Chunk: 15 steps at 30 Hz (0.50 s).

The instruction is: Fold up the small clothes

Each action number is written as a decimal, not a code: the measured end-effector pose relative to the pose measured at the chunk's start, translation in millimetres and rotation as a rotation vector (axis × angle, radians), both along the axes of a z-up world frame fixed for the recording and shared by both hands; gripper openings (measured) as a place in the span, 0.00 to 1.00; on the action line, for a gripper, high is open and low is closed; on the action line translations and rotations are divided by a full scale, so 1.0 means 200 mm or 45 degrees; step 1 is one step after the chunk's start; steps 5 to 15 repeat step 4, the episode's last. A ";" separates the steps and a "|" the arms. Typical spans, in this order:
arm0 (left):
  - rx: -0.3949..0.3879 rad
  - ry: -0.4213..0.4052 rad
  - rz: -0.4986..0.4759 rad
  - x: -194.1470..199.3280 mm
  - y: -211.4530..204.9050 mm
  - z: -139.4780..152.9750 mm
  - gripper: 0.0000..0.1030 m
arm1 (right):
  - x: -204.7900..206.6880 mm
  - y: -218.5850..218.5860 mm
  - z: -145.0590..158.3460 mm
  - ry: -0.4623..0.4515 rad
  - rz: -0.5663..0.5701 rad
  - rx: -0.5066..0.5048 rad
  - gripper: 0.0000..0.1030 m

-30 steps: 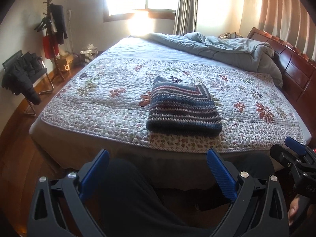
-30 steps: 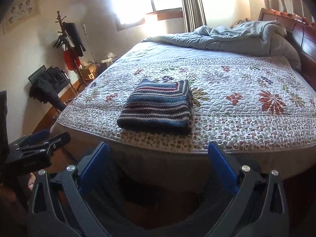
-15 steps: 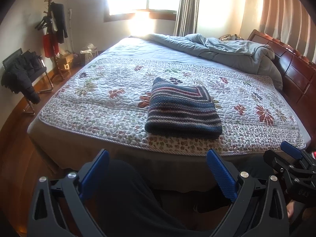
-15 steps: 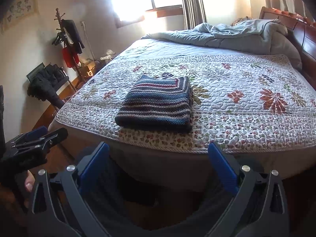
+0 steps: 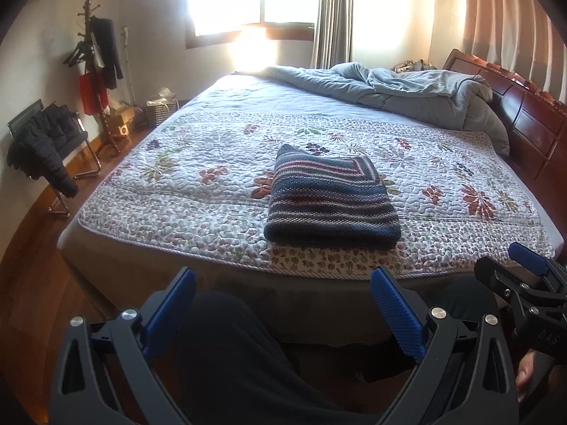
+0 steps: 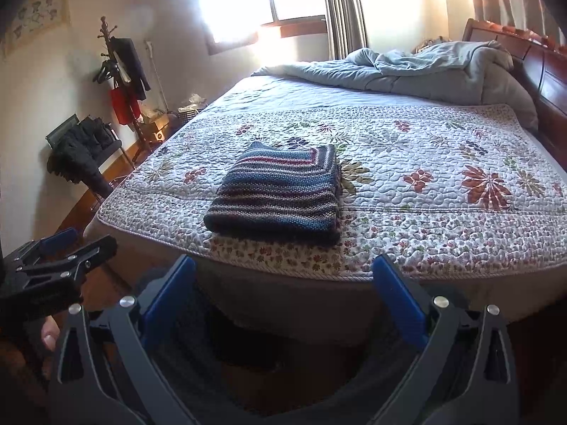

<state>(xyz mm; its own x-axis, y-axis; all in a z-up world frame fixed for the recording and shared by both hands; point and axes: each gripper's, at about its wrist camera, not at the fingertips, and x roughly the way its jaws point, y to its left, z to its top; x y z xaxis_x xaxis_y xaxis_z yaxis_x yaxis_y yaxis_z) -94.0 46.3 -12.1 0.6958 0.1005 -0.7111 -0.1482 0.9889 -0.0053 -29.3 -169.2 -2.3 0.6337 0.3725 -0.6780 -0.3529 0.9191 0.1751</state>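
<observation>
Sunlit bedroom: a floral quilt [image 5: 198, 163] covers the bed, with a grey duvet [image 5: 407, 95] bunched by the wooden headboard [image 5: 524, 113]. On the quilt near the bed's front edge lies the folded striped sweater [image 5: 331, 200], a flat rectangle with its stripes running across the bed, parallel to that edge, and its thick fold facing the cameras. Only the right wrist view shows the framed picture [image 6: 37, 17] on the wall; only the left wrist view shows a dark trouser leg between its fingers. Both views catch the coat rack [image 6: 122, 71] and the chair [image 5: 46, 138]. Left gripper [image 5: 283, 304] and right gripper [image 6: 283, 290] both hang off the bed, spread wide, holding nothing
</observation>
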 end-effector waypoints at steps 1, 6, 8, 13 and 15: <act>0.003 0.000 -0.002 0.00 0.00 0.00 0.96 | 0.00 0.00 0.00 -0.001 -0.001 0.000 0.97; 0.007 0.001 -0.007 -0.01 -0.01 0.00 0.96 | 0.00 0.00 0.01 -0.005 -0.004 0.000 0.97; 0.007 0.001 -0.007 -0.01 -0.01 0.00 0.96 | 0.00 0.00 0.01 -0.005 -0.004 0.000 0.97; 0.007 0.001 -0.007 -0.01 -0.01 0.00 0.96 | 0.00 0.00 0.01 -0.005 -0.004 0.000 0.97; 0.007 0.001 -0.007 -0.01 -0.01 0.00 0.96 | 0.00 0.00 0.01 -0.005 -0.004 0.000 0.97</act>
